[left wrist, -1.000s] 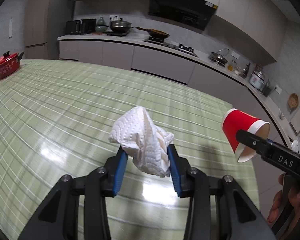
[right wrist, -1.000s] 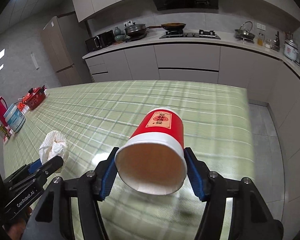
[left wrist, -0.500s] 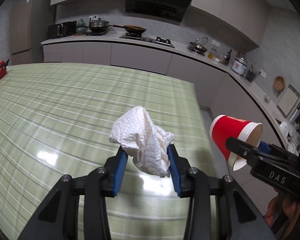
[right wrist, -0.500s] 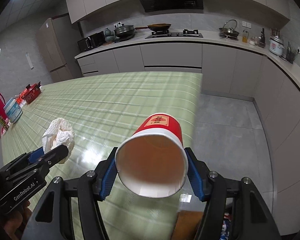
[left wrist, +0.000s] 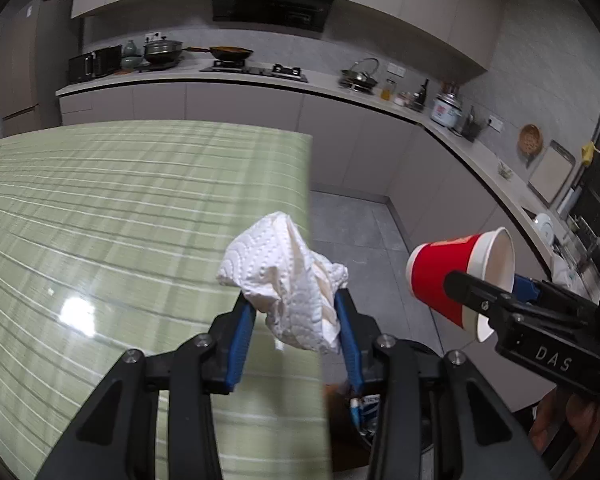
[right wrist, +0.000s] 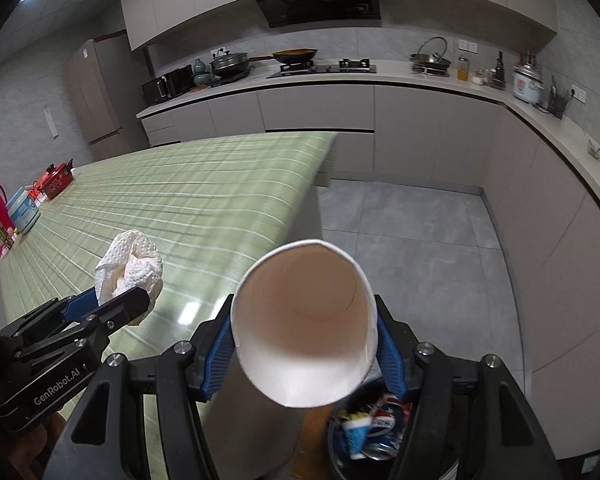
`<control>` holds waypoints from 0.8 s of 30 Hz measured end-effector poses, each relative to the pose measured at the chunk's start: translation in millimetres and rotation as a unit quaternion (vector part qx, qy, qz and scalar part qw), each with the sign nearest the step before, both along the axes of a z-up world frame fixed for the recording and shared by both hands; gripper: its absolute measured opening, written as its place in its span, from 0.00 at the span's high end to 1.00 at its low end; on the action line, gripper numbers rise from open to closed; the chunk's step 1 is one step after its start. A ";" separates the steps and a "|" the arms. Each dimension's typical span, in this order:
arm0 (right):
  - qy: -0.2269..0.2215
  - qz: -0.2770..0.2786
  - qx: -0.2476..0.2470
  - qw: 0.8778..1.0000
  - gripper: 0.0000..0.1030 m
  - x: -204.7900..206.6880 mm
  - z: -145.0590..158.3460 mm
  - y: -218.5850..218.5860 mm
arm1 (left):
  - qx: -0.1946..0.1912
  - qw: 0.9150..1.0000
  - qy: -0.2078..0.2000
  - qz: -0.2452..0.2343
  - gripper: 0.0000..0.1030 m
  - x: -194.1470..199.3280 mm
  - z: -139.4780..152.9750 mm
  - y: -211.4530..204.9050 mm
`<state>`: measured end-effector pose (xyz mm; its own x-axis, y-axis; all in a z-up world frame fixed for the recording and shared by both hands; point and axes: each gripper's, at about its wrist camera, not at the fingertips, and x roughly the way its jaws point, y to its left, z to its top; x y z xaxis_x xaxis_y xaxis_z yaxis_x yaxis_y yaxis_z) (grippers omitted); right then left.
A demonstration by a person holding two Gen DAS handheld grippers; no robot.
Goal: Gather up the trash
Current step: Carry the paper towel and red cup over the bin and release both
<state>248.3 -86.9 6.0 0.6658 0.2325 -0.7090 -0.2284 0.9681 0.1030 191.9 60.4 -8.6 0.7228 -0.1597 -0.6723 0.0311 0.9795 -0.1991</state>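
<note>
room: kitchen | table (right wrist: pixel 204 200) green plaid, 9 o'clock | floor (right wrist: pixel 412 232) grey tile, 3 o'clock | counter (right wrist: pixel 340 76) wraps 12 to 3 | range hood (right wrist: pixel 320 0) black, 12 | fridge (right wrist: pixel 96 96), 10 o'clock

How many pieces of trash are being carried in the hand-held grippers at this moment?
2. A crumpled paper towel is clamped in the left hand-held gripper at the table edge. A red paper cup is held in the right hand-held gripper, over the floor.

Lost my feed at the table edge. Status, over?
Left tongs shut on paper towel. Right tongs shut on red paper cup. Trash bin below, nothing blocking.
</note>
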 end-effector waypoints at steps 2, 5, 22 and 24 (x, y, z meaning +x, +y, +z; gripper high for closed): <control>0.002 -0.005 -0.001 1.000 0.38 -7.1 -2.8 -18.3 | 0.001 1.000 0.002 -0.008 0.60 -4.5 -2.7 -17.1; 0.012 -0.008 -0.002 1.000 0.41 -15.2 -12.2 -42.6 | 0.002 1.000 0.008 -0.021 0.60 -8.7 -10.5 -44.4; 0.086 -0.039 -0.010 0.996 0.44 -34.4 -101.7 -146.7 | 0.008 0.993 0.087 -0.074 0.60 -28.1 -93.7 -141.5; 0.091 -0.040 -0.009 0.995 0.44 -34.8 -108.5 -149.9 | 0.009 0.992 0.095 -0.077 0.60 -29.2 -100.3 -147.9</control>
<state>213.5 -236.9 -102.5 0.5416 0.1697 -0.8233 -0.1290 0.9846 0.1181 162.7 -87.5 -108.9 0.5510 -0.2456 -0.7976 0.1444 0.9694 -0.1987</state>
